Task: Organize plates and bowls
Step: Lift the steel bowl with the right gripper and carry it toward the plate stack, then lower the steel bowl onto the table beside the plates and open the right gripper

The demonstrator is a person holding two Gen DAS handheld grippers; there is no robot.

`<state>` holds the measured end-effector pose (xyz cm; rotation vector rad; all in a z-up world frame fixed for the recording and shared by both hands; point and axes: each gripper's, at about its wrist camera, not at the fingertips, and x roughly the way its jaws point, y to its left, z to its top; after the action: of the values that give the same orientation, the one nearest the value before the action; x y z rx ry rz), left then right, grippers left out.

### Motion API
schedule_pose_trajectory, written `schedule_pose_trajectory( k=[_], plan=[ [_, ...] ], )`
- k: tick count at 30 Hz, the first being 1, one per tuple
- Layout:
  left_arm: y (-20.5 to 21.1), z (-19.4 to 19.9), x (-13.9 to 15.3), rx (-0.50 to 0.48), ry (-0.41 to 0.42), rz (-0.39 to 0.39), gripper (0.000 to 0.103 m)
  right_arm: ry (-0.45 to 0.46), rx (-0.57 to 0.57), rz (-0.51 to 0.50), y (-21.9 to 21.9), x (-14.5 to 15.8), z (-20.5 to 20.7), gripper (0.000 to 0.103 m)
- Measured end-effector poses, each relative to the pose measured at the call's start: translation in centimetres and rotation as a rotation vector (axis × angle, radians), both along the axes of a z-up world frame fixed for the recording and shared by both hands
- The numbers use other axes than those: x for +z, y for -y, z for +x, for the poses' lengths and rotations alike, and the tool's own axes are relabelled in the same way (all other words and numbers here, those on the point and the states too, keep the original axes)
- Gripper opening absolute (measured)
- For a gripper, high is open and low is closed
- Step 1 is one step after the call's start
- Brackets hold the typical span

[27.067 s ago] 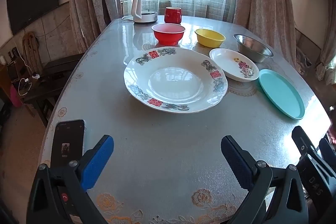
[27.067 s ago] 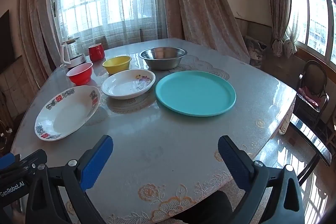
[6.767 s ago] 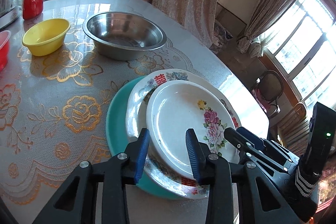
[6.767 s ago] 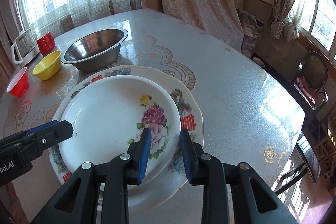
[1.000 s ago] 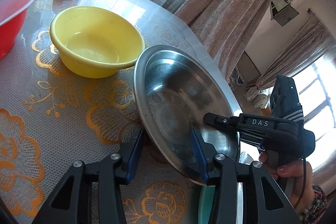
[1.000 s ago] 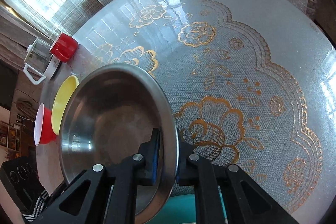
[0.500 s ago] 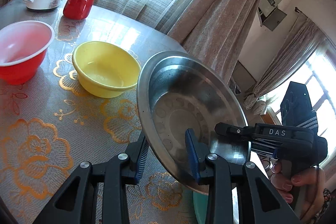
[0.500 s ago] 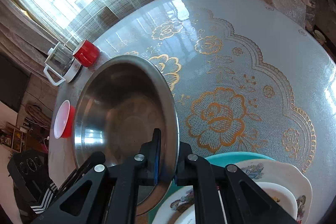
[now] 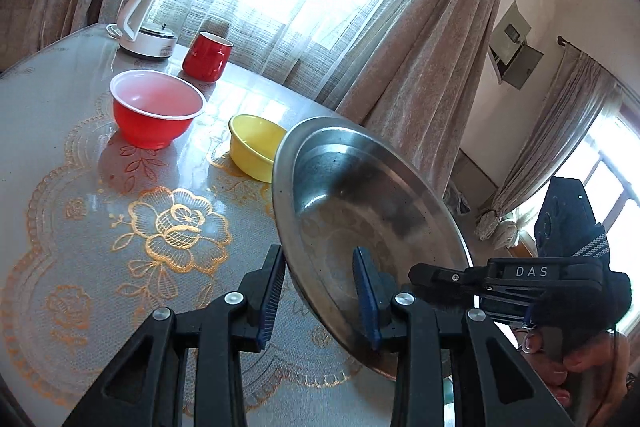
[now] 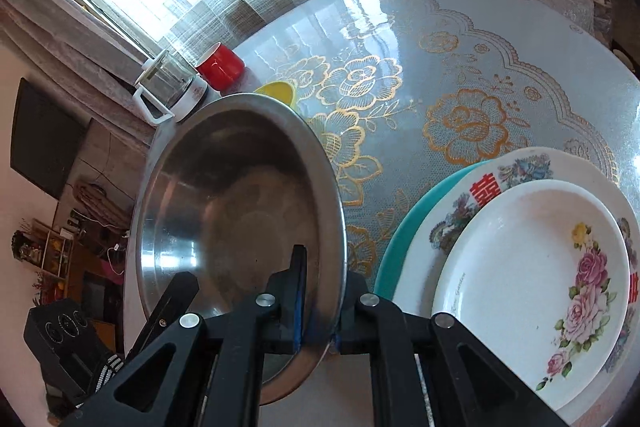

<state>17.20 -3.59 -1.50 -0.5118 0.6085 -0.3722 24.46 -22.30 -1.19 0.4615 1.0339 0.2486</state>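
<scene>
A steel bowl (image 9: 360,219) is held tilted above the table. My left gripper (image 9: 320,297) is shut on its near rim. My right gripper (image 10: 320,303) is shut on the opposite rim of the steel bowl (image 10: 224,211); it also shows in the left wrist view (image 9: 424,275). A stack stands to the right: a teal plate (image 10: 408,223), a large patterned plate (image 10: 520,167) and a small floral plate (image 10: 532,287) on top. A red bowl (image 9: 156,113) and a yellow bowl (image 9: 256,143) sit on the table beyond.
A red mug (image 9: 208,57) and a white kettle (image 9: 146,27) stand at the far table edge by the curtained window. The table (image 10: 460,75) carries a lace cloth with gold flowers. Shelves and a dark screen stand at the left wall.
Both grippers have lifted the steel bowl higher and carried it back, away from the yellow bowl. The plate stack has come further into the right wrist view.
</scene>
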Motion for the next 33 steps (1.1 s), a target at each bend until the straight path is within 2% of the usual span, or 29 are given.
schedule_pose_trajectory(
  k=[4, 10, 17, 26, 33],
  plan=[
    [-1.1, -1.9, -0.4, 0.01, -0.009, 0.013, 0.035, -0.014, -0.008, 0.015, -1.2, -1.1, -2.1, 0.012],
    [-2.4, -3.2, -0.8, 0.011, -0.026, -0.007, 0.034, -0.033, -0.02, 0.04, -2.5, -2.7, -4.0, 0.013],
    [-2.0, -3.4, -1.3, -0.013, -0.055, 0.014, 0.034, -0.052, -0.076, 0.073, -2.8, -4.3, -5.6, 0.015],
    [-1.4, -3.6, -2.1, -0.035, -0.101, 0.061, 0.034, -0.068, -0.103, 0.058, -2.3, -5.2, -6.6, 0.015],
    [-1.2, -3.1, -3.4, -0.049, -0.181, 0.085, 0.034, -0.066, -0.094, 0.068, -1.9, -5.8, -7.5, 0.019]
  ],
)
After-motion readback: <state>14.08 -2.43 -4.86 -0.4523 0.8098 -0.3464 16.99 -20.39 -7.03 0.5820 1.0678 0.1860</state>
